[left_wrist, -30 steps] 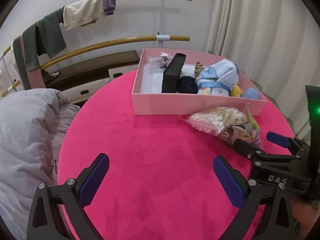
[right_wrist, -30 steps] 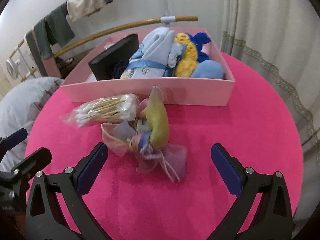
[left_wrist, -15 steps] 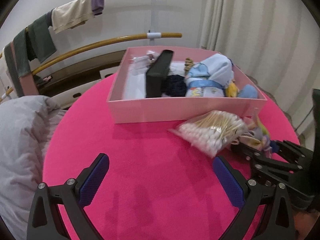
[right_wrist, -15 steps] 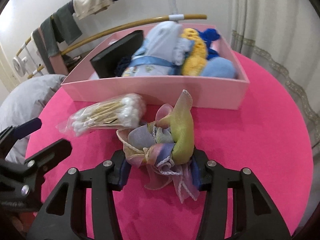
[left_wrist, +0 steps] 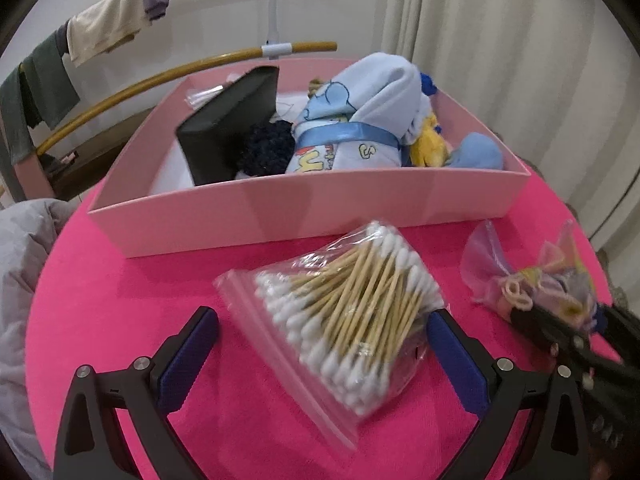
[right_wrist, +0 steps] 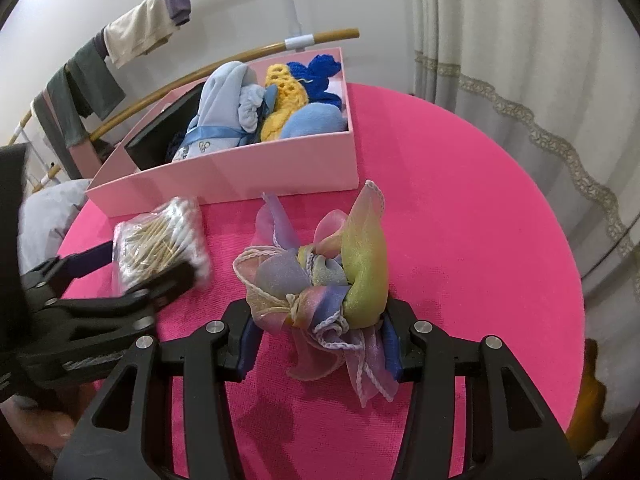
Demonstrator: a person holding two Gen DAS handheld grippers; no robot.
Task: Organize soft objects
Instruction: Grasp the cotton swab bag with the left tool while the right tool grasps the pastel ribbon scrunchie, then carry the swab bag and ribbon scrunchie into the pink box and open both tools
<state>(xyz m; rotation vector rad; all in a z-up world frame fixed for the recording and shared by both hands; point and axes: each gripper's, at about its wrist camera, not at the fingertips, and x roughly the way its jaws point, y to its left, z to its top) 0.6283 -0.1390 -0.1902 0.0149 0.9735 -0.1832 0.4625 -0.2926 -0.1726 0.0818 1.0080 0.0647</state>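
Currently: my right tongs (right_wrist: 318,334) grip the organza bundle (right_wrist: 320,276); my left tongs (left_wrist: 324,354) stand open around the cotton swab bag (left_wrist: 344,312).

On the right, both blue pads press the sides of the pastel ribbon bundle, which sits on the pink table (right_wrist: 460,220) just in front of the pink box (right_wrist: 240,176). On the left, the jaws are spread wide with the bag of swabs lying flat between them; the right pad (left_wrist: 456,356) touches or nearly touches the bag's edge, I cannot tell which, and the left pad (left_wrist: 188,354) stands apart. The bag lies just before the box wall, beside the bundle.
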